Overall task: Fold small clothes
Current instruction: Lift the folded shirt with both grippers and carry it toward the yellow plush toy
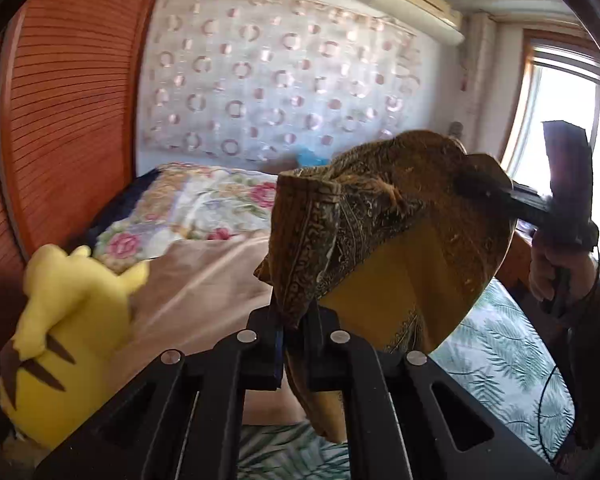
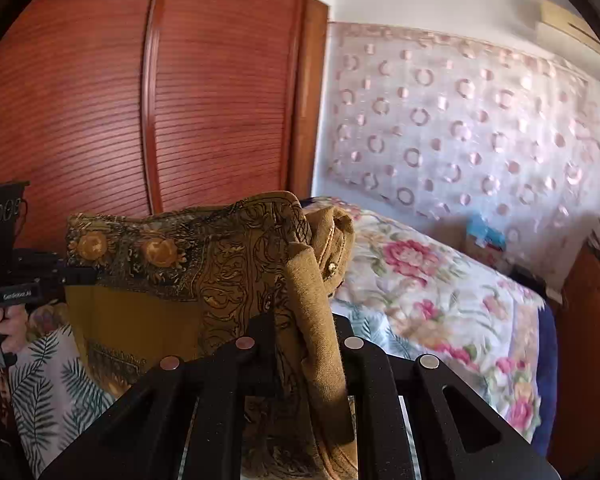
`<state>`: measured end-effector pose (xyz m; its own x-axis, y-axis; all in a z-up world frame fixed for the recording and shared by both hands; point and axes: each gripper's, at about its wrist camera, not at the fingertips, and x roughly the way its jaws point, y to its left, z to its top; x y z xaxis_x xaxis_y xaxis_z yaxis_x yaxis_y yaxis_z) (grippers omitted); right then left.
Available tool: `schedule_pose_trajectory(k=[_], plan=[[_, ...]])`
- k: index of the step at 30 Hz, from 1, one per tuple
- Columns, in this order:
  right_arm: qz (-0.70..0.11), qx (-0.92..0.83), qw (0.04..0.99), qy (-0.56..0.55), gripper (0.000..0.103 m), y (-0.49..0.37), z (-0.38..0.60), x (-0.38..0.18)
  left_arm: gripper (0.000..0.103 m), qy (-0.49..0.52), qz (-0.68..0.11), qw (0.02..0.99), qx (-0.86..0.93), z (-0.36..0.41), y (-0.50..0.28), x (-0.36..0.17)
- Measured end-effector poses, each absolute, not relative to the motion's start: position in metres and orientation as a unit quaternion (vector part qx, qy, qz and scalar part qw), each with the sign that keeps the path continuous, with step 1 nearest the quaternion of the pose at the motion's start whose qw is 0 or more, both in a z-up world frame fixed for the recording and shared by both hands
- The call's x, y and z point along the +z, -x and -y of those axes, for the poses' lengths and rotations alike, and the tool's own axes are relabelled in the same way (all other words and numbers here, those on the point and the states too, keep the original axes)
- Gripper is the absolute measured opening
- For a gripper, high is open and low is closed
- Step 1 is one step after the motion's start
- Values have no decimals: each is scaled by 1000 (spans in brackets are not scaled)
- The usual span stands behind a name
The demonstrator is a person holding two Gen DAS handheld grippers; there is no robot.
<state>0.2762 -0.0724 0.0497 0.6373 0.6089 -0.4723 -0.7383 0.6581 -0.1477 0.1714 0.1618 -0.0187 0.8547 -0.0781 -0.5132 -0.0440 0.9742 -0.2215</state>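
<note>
A mustard-yellow cloth (image 1: 400, 248) with a dark paisley border hangs in the air above the bed, stretched between both grippers. My left gripper (image 1: 294, 320) is shut on one bunched corner of it. In the left wrist view my right gripper (image 1: 476, 186) shows at the right, shut on the cloth's far edge. In the right wrist view the cloth (image 2: 188, 276) drapes over my right gripper (image 2: 300, 328), which is shut on a fold of it. My left gripper (image 2: 72, 276) shows at the left edge there, clamped on the cloth's other corner.
A yellow plush toy (image 1: 68, 328) lies at the left on the bed. A floral quilt (image 2: 432, 292) and a palm-leaf sheet (image 1: 504, 344) cover the bed. A red-brown slatted wardrobe (image 2: 140, 100) stands behind. A patterned curtain (image 1: 276, 80) hangs on the wall, and a window (image 1: 568, 120) is at the right.
</note>
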Motion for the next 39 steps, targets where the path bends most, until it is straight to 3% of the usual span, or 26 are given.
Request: schedule_pose_trajectory(k=[18, 21, 23, 25, 30, 36, 39], plan=[[-193, 430, 828, 304, 13, -367, -136, 30, 7, 166, -311, 935, 41, -218, -146, -88], [-219, 431, 837, 256, 20, -382, -128, 33, 7, 173, -317, 932, 39, -223, -149, -94], [-227, 422, 851, 215, 41, -393, -121, 40, 7, 174, -321, 930, 39, -222, -149, -98], [-219, 399, 868, 199, 46, -402, -120, 48, 7, 173, -324, 929, 40, -222, -150, -100], [-217, 392, 870, 206, 46, -398, -95, 50, 7, 181, -322, 928, 42, -226, -150, -98], [-278, 397, 853, 195, 46, -386, -87, 8, 8, 190, -327, 925, 40, -229, -149, -97], [-302, 405, 844, 179, 46, -385, -78, -6, 13, 162, -324, 931, 54, -223, -145, -91]])
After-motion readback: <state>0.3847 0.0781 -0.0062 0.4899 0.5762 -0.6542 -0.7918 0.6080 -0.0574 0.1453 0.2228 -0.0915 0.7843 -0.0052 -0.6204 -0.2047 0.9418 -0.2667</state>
